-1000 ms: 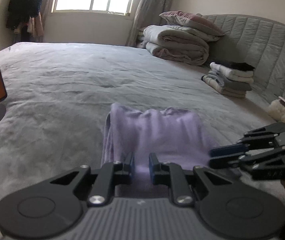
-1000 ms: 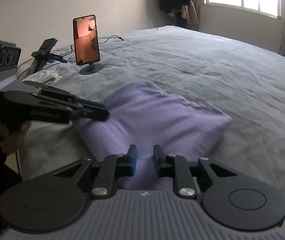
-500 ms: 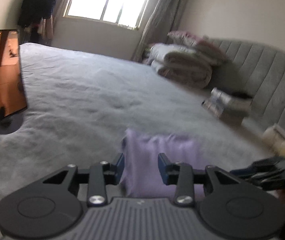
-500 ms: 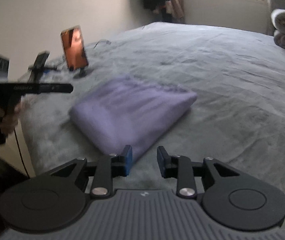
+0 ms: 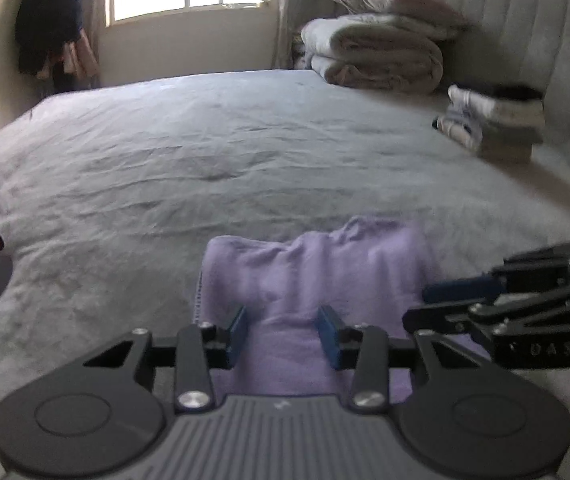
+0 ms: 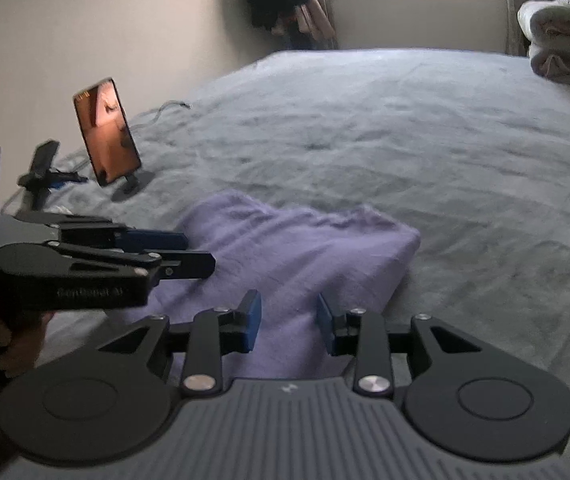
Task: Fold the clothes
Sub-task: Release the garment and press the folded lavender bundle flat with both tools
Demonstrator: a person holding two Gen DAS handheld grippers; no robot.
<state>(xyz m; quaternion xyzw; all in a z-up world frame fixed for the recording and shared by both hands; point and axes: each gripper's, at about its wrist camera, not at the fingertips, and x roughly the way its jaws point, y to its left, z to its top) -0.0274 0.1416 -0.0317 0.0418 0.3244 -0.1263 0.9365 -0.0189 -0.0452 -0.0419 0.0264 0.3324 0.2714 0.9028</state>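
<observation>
Both wrist views look down closely over the folded purple garment (image 5: 317,280) from opposite sides.

The folded garment (image 5: 317,276) on the bed is plain lavender purple, with no print. The bedspread (image 5: 245,152) beneath it is a soft, even grey. Both grippers are black with blue pads: the left gripper (image 5: 283,336) and the right gripper (image 6: 288,322). Left of the garment, a phone (image 6: 105,131) on a dark round stand shows an orange screen. Beyond the garment, the rolled duvet (image 5: 377,56) is off-white with pinkish tints. The headboard (image 5: 545,52) is pale grey with vertical channel stitching. The stack of folded clothes (image 5: 493,120) mixes white, grey and black.
</observation>
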